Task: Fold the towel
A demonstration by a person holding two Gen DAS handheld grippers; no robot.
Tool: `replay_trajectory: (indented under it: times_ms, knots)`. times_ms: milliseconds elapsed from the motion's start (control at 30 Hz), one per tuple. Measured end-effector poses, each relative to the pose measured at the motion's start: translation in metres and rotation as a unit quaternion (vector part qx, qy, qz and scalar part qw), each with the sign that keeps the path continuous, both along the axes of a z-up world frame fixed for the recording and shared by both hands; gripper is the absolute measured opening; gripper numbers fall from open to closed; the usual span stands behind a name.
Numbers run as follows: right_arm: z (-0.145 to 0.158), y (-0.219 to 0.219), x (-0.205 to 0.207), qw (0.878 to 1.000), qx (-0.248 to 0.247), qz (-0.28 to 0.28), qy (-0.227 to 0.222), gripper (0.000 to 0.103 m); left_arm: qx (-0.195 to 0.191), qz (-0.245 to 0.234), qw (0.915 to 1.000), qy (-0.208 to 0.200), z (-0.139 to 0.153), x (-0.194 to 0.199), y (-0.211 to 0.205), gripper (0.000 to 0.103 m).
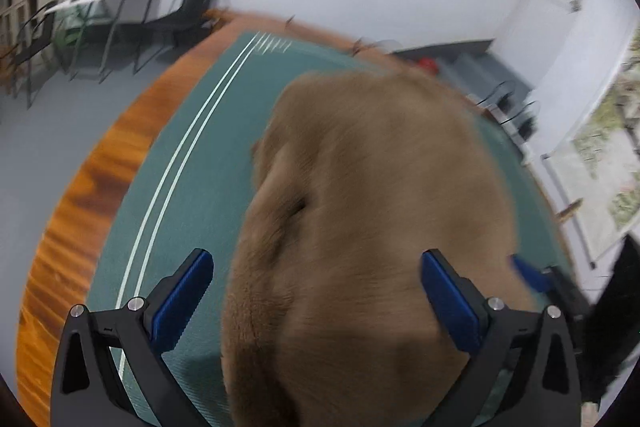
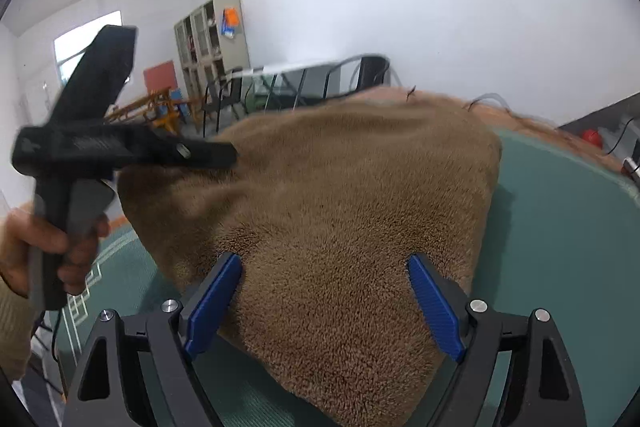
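Towel (image 2: 340,227), brown and fluffy, lies bunched on the green mat (image 2: 560,247) that covers the wooden table (image 1: 80,195). Right gripper (image 2: 324,303) sits at the towel's near edge, jaws spread wide to either side of the cloth, gripping nothing. Left gripper (image 1: 316,299) hangs over the towel, jaws likewise wide apart and empty; the view is motion-blurred. A hand (image 2: 44,247) holds its handle left of the towel.
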State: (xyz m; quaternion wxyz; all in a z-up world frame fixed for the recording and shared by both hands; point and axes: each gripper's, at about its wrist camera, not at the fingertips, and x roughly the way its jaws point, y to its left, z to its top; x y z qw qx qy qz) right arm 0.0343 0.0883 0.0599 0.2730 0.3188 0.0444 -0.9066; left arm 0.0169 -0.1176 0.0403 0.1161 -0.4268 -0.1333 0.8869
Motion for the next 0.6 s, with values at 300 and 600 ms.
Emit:
replay_trajectory:
  times_ms: [300, 600]
  knots:
    - [-0.015, 0.008, -0.004, 1.0, -0.012, 0.008, -0.005, 0.09, -0.028, -0.015, 0.9995, -0.007, 0.004, -0.005, 0.001, 0.103]
    - [-0.016, 0.01, -0.004, 1.0, -0.015, 0.016, 0.0, 0.097, -0.011, -0.086, 0.9962, 0.009, 0.081, -0.085, 0.027, 0.103]
